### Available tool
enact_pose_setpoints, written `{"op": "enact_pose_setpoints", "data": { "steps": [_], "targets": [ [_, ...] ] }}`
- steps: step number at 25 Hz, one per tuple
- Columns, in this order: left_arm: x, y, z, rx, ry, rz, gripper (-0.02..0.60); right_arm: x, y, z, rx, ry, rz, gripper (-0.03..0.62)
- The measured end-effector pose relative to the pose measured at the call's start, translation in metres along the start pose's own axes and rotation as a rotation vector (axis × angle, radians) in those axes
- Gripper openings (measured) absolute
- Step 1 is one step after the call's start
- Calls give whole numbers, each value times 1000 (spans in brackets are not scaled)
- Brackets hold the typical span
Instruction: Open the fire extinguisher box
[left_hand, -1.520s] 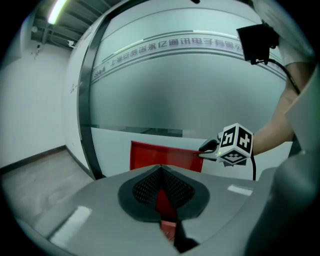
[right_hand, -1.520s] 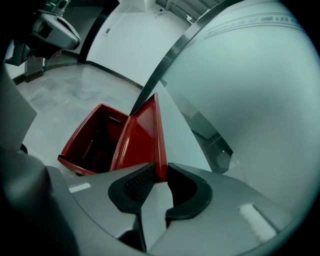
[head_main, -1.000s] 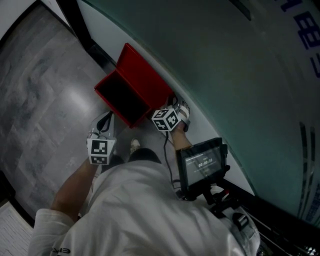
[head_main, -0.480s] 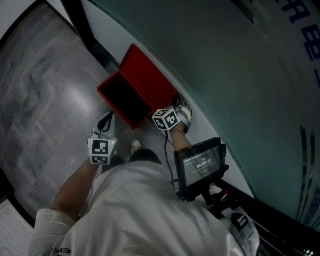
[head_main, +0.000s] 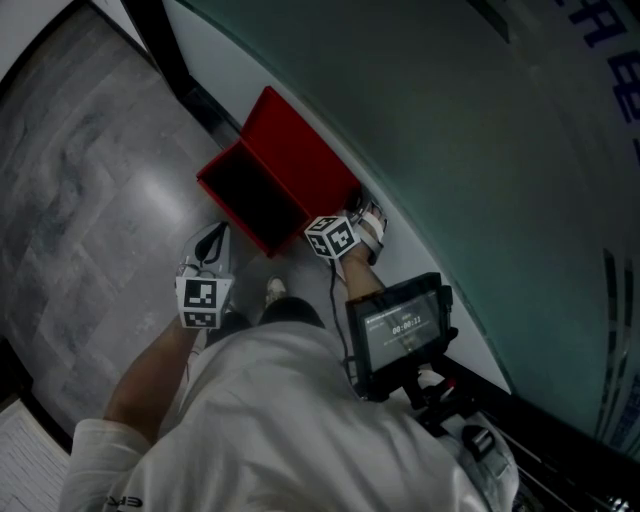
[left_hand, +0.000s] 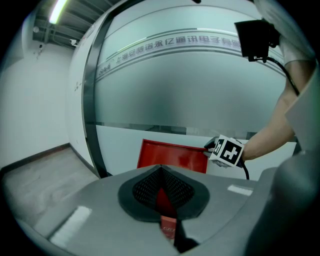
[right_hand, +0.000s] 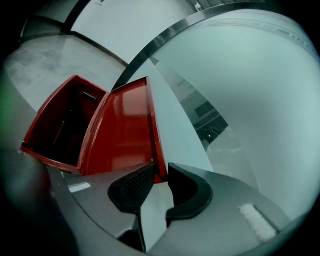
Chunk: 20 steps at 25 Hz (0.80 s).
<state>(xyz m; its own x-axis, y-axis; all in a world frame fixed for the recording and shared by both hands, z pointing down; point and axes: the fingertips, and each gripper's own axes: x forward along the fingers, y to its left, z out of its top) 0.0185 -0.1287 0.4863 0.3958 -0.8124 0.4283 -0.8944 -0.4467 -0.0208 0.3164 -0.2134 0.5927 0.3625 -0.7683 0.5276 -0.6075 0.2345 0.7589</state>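
The red fire extinguisher box (head_main: 245, 200) stands open on the floor, its dark inside showing. Its lid (head_main: 305, 160) leans back against the glass wall. My right gripper (head_main: 360, 208) is at the lid's near corner. In the right gripper view the jaws (right_hand: 161, 172) are shut on the lid's (right_hand: 125, 130) rim. My left gripper (head_main: 210, 232) hangs apart from the box, on the near left. Its pads (left_hand: 160, 169) meet at the tips, and it points at the lid (left_hand: 172, 157).
A frosted glass wall (head_main: 450, 120) with a white base strip runs behind the box. A dark metal post (left_hand: 92, 100) rises left of it. Grey floor tiles (head_main: 90, 180) spread to the left. A small monitor (head_main: 400, 325) hangs at the person's chest and a shoe (head_main: 270, 290) shows below the box.
The right gripper has turned slightly at the lid's corner. The box, the lid and the left gripper stay about where they were.
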Motion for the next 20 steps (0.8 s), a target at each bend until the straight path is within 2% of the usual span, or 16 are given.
{"op": "enact_pose_setpoints", "data": {
  "steps": [2,6,9,16,20],
  "targets": [
    [0,0,0,0,0,1,2,0,0,0,11,-5,6,108],
    [3,3,-1,-1,0,4,3,0,8,5,37,-10,64,204],
    [5,4,0,-2,-2,4,2,-3,8,9,51,-14,62,230],
    [6,4,-4,-9,-6,14,2,-10,9,16,55,-53,63,226],
    [9,4,0,-9,-8,9,3,-18,2,25,92,-93,53,186]
  ]
}}
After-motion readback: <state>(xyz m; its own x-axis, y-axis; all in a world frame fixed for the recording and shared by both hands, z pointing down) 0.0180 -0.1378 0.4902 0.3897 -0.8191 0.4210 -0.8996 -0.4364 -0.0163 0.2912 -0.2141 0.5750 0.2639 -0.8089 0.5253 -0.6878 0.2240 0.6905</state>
